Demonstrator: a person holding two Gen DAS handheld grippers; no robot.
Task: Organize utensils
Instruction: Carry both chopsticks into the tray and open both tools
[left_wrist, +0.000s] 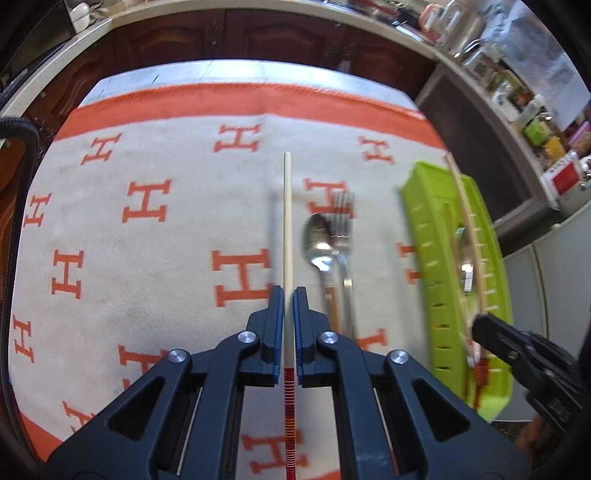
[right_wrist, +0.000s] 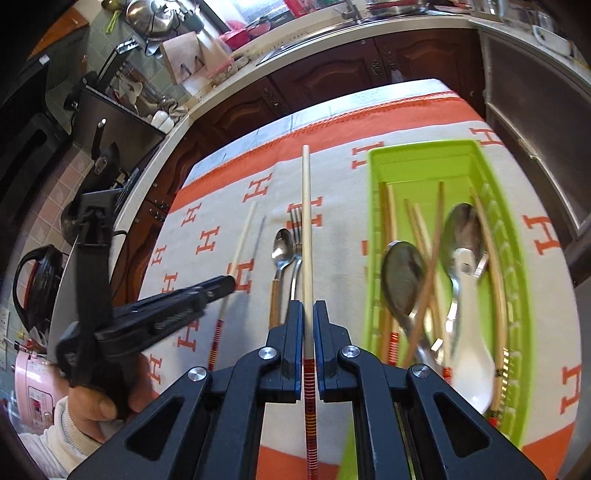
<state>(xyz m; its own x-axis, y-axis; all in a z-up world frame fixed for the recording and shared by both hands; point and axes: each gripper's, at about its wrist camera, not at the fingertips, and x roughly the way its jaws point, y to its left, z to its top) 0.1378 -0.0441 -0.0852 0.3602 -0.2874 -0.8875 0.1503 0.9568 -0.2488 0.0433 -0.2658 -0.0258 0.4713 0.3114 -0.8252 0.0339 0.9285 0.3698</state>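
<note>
A pale chopstick (left_wrist: 287, 221) is pinched in the left claw (left_wrist: 288, 295) at the centre of the left wrist view, above the H-patterned cloth (left_wrist: 147, 258) on the desk. A second chopstick (right_wrist: 307, 221) is pinched in the right claw (right_wrist: 307, 308). A spoon (left_wrist: 319, 240) and fork (left_wrist: 343, 221) lie side by side right of centre, and the green tray (right_wrist: 417, 155) at the right holds chopsticks and spoons.

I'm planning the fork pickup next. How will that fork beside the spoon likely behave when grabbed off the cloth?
The fork looks like thin polished metal, so probably stiff but slippery. It lies flat against the spoon, so gripping it may nudge that too.
</note>
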